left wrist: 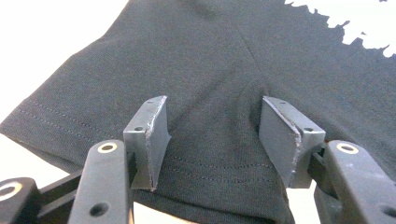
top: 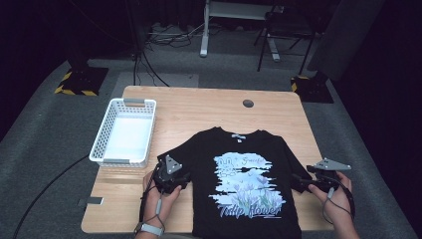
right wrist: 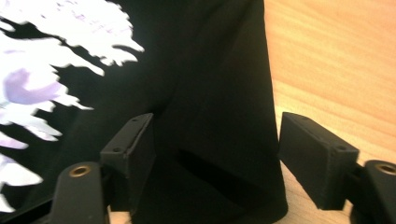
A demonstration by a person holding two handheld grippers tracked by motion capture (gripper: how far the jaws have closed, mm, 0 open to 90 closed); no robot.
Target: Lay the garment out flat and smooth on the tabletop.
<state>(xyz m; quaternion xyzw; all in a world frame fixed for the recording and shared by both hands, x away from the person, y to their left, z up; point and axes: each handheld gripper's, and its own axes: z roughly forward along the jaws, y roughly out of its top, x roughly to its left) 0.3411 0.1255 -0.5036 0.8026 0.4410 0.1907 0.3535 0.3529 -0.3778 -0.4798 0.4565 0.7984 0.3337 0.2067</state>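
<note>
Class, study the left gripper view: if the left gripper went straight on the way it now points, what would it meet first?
Most likely the black T-shirt's sleeve: the left gripper has open jaws over it already; depth is unclear.

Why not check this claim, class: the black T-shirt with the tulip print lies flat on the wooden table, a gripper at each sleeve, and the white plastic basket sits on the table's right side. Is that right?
Not quite. In the high view the white plastic basket sits on the left side of the wooden table, not the right. The rest holds: the black T-shirt with the tulip print lies flat, with the left gripper and right gripper at its sleeves.
</note>
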